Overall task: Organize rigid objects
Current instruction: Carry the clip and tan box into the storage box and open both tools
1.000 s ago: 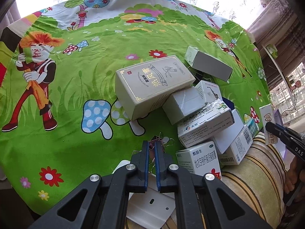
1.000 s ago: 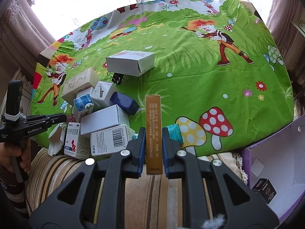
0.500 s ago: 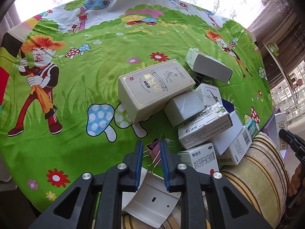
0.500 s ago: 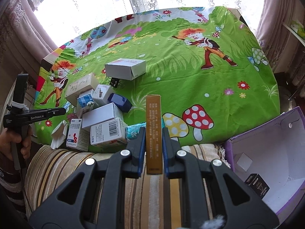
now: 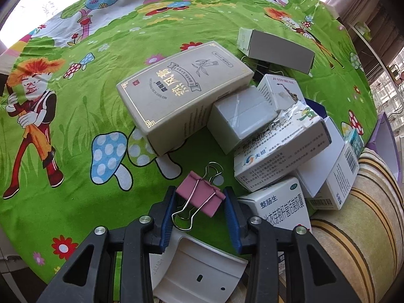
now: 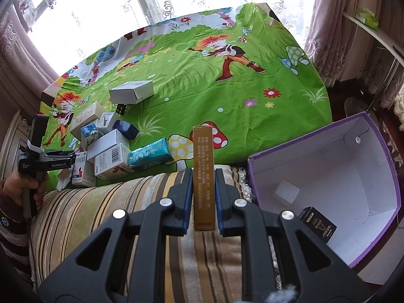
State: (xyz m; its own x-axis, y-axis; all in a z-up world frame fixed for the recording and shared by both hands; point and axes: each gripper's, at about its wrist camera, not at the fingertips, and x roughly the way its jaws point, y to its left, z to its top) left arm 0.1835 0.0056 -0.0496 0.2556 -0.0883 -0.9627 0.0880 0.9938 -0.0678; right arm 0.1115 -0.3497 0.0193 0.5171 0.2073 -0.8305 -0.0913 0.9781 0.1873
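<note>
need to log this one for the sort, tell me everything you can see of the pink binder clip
The pink binder clip is a small folded-metal clip with a matte pink body and two silver wire handles, one pointing toward the boxes, one folded back toward the camera. It lies tilted on the green cartoon cloth, between the blue-padded fingers of the left gripper. The jaws stand open around it; its corners sit right at the pads, though real contact cannot be told. It touches no box.
</note>
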